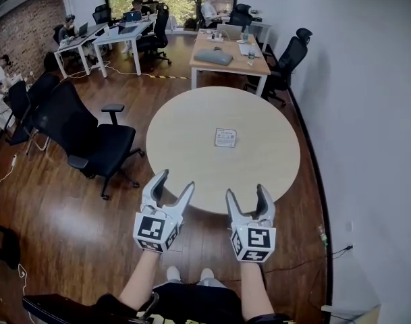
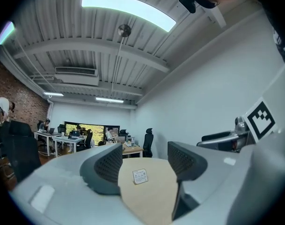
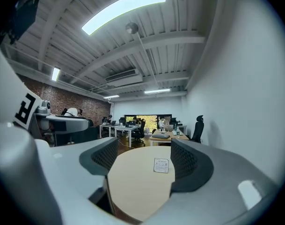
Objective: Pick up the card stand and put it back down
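Observation:
A small white card stand (image 1: 225,138) sits upright near the middle of the round light-wood table (image 1: 192,160). In the left gripper view the card stand (image 2: 140,176) shows far off between the jaws, and likewise the card stand (image 3: 161,165) in the right gripper view. My left gripper (image 1: 175,185) hovers at the table's near edge, open and empty. My right gripper (image 1: 248,196) hangs beside it at the near edge, open with nothing between its jaws. Both point level toward the table, well short of the stand.
A black office chair (image 1: 90,140) stands left of the table. A white wall (image 1: 367,113) runs close along the right. Behind the table are a wooden desk (image 1: 229,59) with a laptop and bag, more desks, chairs and seated people.

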The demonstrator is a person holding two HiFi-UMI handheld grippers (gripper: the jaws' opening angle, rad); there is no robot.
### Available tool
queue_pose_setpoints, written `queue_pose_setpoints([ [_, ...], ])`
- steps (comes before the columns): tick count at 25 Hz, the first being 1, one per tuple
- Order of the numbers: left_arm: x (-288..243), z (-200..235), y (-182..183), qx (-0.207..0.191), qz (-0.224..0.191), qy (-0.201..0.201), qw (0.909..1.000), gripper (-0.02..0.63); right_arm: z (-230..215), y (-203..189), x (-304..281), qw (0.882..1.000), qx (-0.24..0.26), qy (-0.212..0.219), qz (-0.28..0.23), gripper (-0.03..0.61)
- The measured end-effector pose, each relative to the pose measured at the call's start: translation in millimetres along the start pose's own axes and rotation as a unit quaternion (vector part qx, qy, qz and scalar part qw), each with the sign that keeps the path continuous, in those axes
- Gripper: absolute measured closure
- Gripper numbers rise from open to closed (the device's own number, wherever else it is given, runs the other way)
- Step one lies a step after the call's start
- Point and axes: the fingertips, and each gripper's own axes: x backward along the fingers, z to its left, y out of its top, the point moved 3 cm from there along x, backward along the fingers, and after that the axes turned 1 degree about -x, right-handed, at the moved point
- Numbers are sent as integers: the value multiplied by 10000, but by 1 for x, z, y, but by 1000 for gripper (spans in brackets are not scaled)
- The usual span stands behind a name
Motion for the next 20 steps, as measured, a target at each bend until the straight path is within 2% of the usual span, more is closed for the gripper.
queue_pose_setpoints([
  [5, 20, 2, 11, -133, -111, 1, 9998, 324, 18, 9, 14, 9999, 34, -91, -129, 229],
  [15, 43, 0, 9, 71, -132, -39, 9999, 339, 31, 17, 40, 9994, 154, -215, -221, 229],
  [20, 57, 7, 1, 52, -167, 44, 9998, 341, 47, 12, 44, 9996, 180, -167, -134, 229],
])
